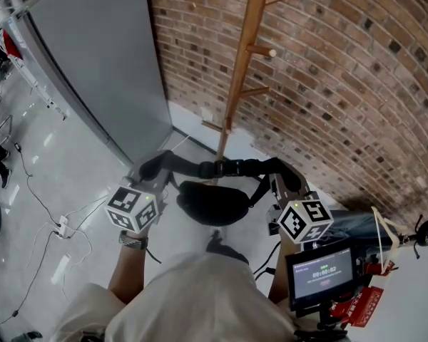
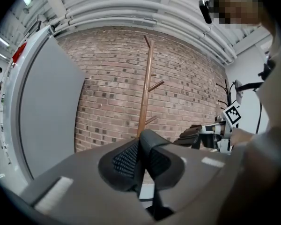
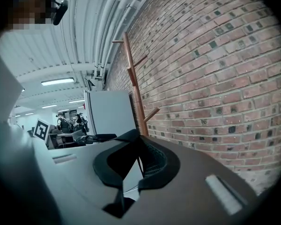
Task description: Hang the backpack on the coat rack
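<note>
A black backpack [image 1: 214,201] hangs between my two grippers by its top strap [image 1: 228,167], just in front of the person's body. My left gripper [image 1: 159,167] is shut on the strap's left end and my right gripper [image 1: 280,174] on its right end. In the left gripper view the jaws [image 2: 141,150] are pinched on black webbing, and in the right gripper view the jaws [image 3: 139,158] are too. The wooden coat rack [image 1: 242,70] stands against the brick wall straight ahead, its pegs angling upward. It also shows as the coat rack [image 2: 146,88] and the coat rack [image 3: 135,88].
A tall grey panel [image 1: 93,55] stands left of the rack. The brick wall [image 1: 342,84] runs behind and to the right. Cables and a power strip [image 1: 60,226] lie on the floor at left. A small screen [image 1: 319,273] is mounted near the right gripper. People stand far off at left.
</note>
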